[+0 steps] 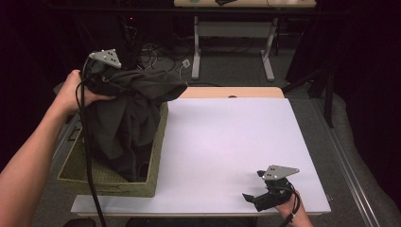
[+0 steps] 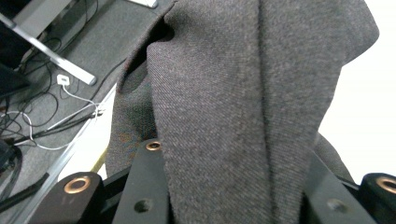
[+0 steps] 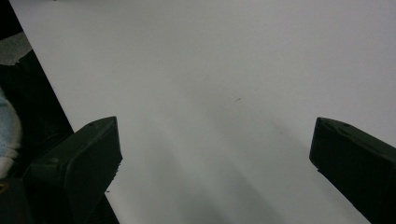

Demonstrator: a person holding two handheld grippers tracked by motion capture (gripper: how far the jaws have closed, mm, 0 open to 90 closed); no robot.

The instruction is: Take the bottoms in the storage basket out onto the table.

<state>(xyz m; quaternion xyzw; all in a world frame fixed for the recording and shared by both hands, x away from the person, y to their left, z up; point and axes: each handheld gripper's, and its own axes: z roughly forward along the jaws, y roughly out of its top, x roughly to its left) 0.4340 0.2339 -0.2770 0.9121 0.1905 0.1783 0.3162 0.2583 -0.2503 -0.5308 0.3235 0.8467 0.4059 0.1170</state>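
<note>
Left gripper (image 1: 109, 81) was clamped on a dark grey garment (image 1: 130, 111), holding it up; cloth hung below the gripper into the woven basket (image 1: 158, 156). Right gripper (image 1: 255, 188) sat low over the white desk (image 1: 227, 142), jaws spread wide, holding nothing.

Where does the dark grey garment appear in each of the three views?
High view: dark grey garment at upper left, lifted by the left gripper, hanging into the woven basket.
Left gripper view: centre, pinched between the fingers.
Right gripper view: not in it.
Shared landmark: the white tabletop.
</note>
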